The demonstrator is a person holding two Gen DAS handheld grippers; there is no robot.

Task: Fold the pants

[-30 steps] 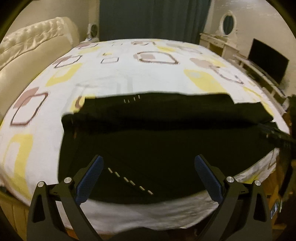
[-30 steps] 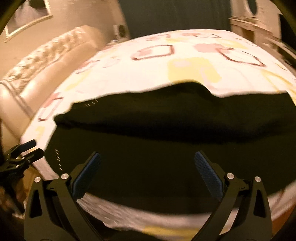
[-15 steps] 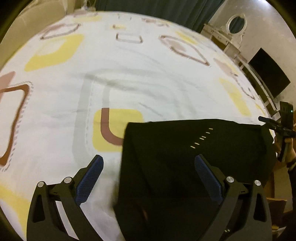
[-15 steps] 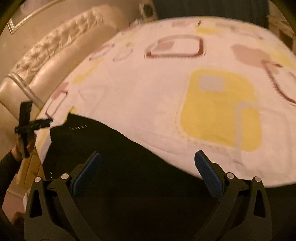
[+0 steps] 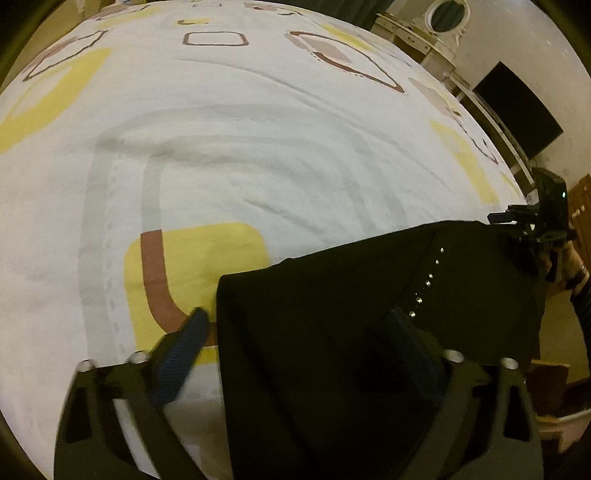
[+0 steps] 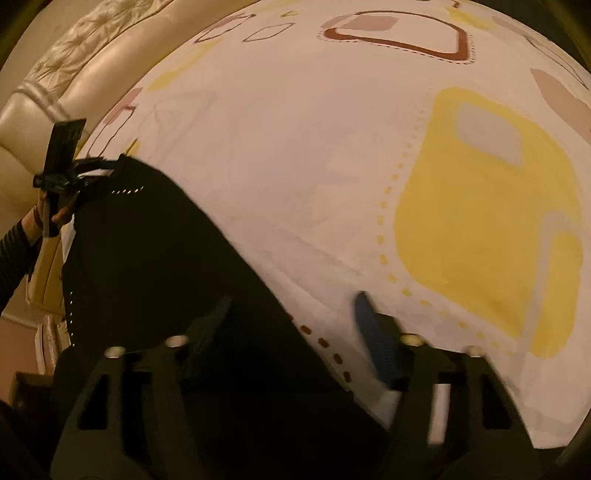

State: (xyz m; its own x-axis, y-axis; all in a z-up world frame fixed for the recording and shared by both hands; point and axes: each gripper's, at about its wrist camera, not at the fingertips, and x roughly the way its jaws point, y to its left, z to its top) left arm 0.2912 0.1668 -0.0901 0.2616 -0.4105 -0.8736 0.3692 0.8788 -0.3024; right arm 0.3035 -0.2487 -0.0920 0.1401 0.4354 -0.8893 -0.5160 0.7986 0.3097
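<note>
Black pants point(image 5: 351, 325) with a row of small studs lie folded near the front edge of the bed; in the right wrist view the pants point(image 6: 166, 266) fill the lower left. My left gripper point(image 5: 295, 325) is open over the pants' left edge, one finger over the sheet, the other over the cloth. My right gripper point(image 6: 291, 306) is open, straddling the pants' right edge. Each gripper shows in the other's view at the far corner of the pants: the right gripper point(image 5: 535, 225), the left gripper point(image 6: 66, 173).
The bed sheet point(image 5: 258, 129) is white with yellow and brown squares. A padded cream headboard point(image 6: 74, 74) stands at the left. A dark TV point(image 5: 517, 110) and a dresser with an oval mirror point(image 5: 447, 16) stand along the right wall.
Both grippers moved down and outward to opposite ends of the pants. The jaws have narrowed a little but still stand apart.
</note>
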